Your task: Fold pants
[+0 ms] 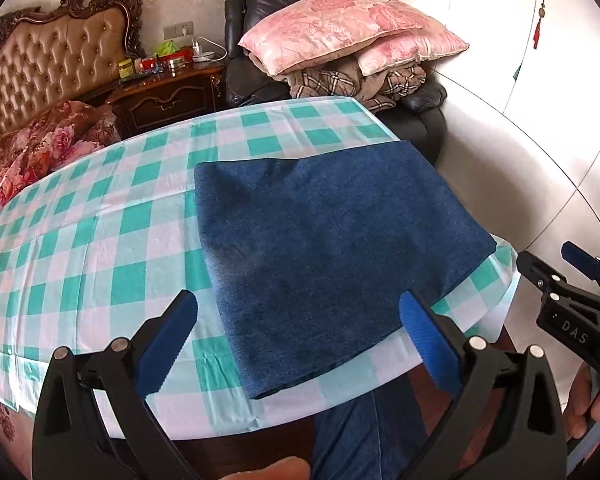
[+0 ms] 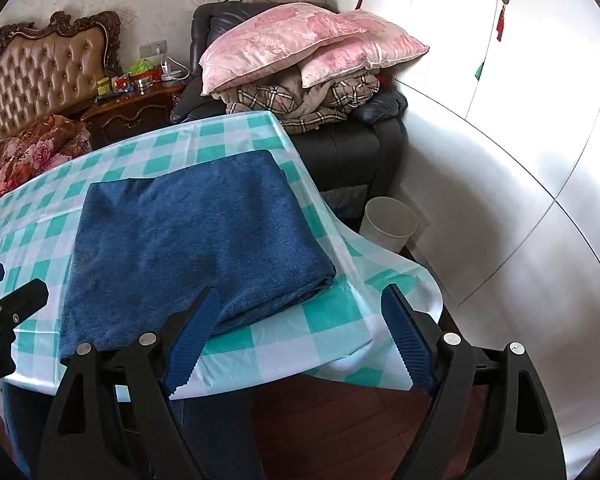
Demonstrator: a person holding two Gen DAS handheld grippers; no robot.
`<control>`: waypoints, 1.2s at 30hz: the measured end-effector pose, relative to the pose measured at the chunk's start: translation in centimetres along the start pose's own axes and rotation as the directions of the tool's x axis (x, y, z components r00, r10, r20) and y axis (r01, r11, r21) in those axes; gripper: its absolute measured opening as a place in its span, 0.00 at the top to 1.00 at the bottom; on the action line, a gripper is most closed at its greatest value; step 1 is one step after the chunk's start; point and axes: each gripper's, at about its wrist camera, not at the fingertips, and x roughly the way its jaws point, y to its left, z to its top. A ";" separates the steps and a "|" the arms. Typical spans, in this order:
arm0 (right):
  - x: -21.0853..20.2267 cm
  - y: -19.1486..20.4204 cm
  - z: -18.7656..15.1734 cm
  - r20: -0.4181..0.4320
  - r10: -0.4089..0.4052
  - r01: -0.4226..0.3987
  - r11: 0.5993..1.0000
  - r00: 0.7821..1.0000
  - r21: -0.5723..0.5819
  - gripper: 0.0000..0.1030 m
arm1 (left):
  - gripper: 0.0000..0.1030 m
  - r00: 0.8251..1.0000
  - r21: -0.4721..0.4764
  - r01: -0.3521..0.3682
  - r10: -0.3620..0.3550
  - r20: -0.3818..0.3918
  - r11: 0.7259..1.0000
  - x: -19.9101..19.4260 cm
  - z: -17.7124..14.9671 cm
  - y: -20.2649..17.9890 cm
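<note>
Though folded flat, nubbly blue pants [image 1: 320,256]

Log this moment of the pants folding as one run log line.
pants: folded, flat on checked tablecloth | left gripper: open, empty | right gripper: open, empty | both above near table edge

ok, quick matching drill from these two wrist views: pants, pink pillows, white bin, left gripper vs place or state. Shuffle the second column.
Things:
1. pants
2. pink pillows
3. white bin
4. left gripper

Places or states:
A. on the floor beside the table
B. open, nothing between the fingers
C. folded on the checked tablecloth
D. stacked on the dark armchair

Pairs: 1-C, 2-D, 3-A, 4-B
</note>
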 end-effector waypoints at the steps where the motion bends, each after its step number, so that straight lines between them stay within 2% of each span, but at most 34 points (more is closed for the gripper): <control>1: 0.0 0.1 -0.1 -0.001 0.000 0.000 1.000 1.000 0.000 0.23 | 0.02 1.000 0.000 0.000 0.000 -0.001 1.000 0.0 0.0 0.0; 36: 0.6 0.2 0.1 -0.007 0.005 -0.005 1.000 1.000 0.002 0.23 | 0.02 1.000 0.008 0.008 -0.008 0.000 1.000 0.6 0.2 -0.4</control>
